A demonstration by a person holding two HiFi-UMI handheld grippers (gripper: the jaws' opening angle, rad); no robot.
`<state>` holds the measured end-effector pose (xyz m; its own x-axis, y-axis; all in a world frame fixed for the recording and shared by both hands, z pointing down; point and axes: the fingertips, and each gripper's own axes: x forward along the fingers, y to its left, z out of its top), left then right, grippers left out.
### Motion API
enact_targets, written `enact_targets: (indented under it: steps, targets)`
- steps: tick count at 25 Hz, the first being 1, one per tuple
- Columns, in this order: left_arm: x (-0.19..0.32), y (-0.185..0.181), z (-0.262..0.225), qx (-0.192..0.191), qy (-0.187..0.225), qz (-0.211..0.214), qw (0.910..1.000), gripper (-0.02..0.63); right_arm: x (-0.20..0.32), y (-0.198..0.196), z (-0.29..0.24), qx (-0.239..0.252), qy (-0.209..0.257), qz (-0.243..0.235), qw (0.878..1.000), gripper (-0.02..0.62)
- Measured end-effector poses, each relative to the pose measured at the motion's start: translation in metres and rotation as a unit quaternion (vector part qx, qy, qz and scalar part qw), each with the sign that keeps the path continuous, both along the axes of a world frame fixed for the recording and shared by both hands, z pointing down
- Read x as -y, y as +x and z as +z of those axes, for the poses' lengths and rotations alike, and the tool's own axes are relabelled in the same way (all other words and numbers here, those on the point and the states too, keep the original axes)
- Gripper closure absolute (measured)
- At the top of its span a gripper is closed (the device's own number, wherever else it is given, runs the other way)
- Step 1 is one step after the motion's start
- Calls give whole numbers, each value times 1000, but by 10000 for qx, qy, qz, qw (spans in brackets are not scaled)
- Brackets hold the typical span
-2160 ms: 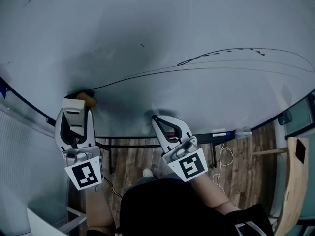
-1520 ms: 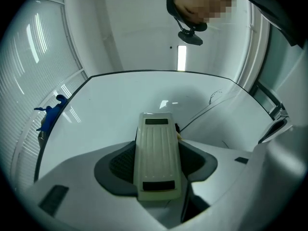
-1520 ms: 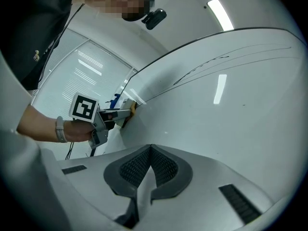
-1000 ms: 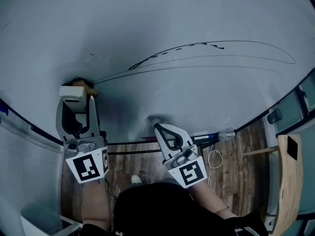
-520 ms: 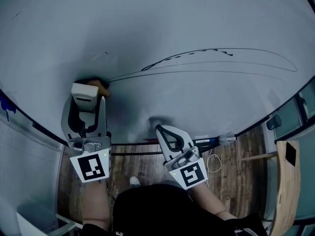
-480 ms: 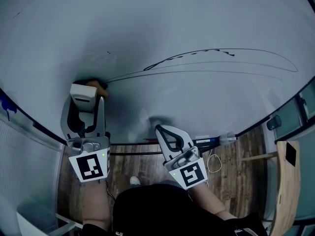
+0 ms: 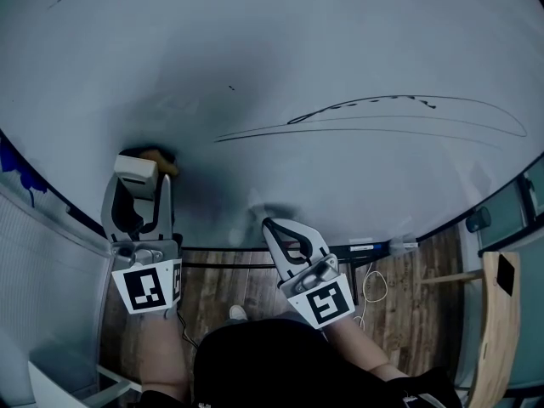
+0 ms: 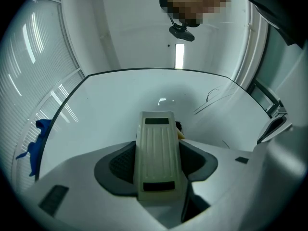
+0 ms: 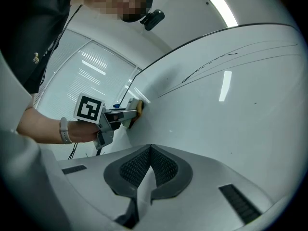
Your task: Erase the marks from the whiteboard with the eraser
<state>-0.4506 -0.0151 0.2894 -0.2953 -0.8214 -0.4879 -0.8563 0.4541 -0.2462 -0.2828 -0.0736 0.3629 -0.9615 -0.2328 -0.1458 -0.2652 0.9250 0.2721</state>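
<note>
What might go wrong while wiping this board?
1. The eraser is pinched only between the left gripper's jaws. Pressing it on the whiteboard may twist it loose.
2. The marks run far to the right of the eraser, so a short sweep would likely miss parts of them.
3. The right gripper, shut and empty, points at the board and could bump it.

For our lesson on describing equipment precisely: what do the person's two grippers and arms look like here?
The left gripper and right gripper both have pale grey plastic bodies and tapered jaws lined with dark textured pads. Each carries a cube with black-and-white square markers. The forearms are bare. A pale wristband circles the left wrist, and the person wears a black top.
</note>
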Motion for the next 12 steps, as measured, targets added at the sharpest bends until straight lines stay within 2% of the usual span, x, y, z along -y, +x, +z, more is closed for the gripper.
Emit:
enact_targets:
  steps: [5,12]
  targets:
    - [0,4,-4,-7,-44,-73,10000,342,6,10,-7,50,20,83,10000,569]
    - [7,34,-28,397,13,-94,9992,342,11,38,-18,-25,99,294,9995,569]
